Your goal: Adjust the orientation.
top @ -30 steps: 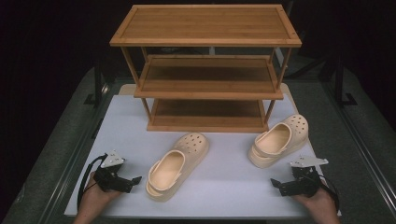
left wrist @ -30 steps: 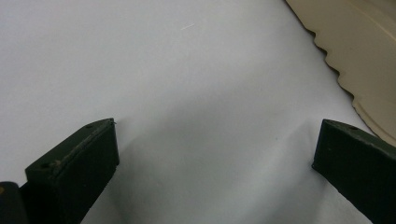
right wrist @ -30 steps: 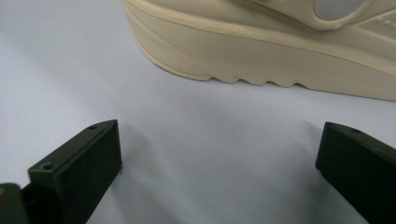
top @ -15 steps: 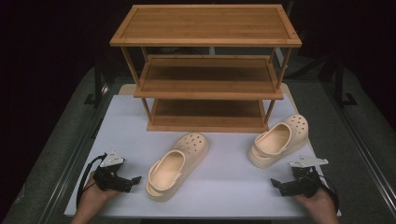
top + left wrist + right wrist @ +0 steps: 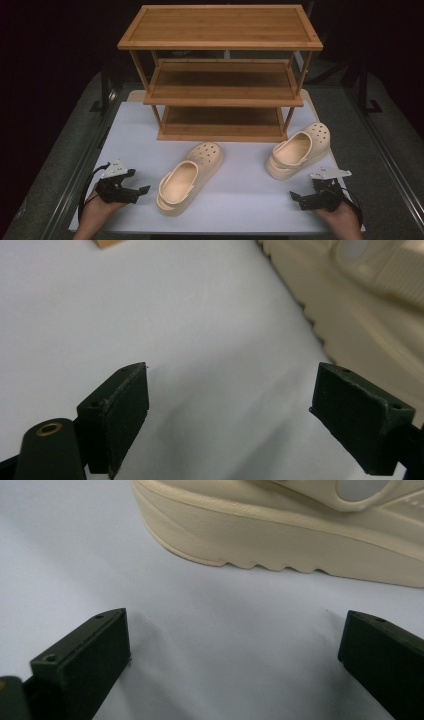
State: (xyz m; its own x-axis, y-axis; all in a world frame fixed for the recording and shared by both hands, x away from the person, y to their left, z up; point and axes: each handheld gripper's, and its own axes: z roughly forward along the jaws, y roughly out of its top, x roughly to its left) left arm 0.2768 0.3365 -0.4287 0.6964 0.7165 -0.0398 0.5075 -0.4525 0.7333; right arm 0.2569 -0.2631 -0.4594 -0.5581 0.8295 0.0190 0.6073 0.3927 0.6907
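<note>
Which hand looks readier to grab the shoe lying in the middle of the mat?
Left. The left gripper sits open just beside the middle clog, its heel end nearest. The right gripper lies nearer the other clog.

Two cream clogs [image 5: 190,177] [image 5: 300,150] of smooth matt foam, a slatted wooden rack [image 5: 220,70], a matt white tabletop [image 5: 250,200]

no readable text, label, brand mark, number or sign anywhere in the frames: none on either cream clog [image 5: 191,176], on the wooden rack [image 5: 220,75], or on the white table top [image 5: 240,200].
</note>
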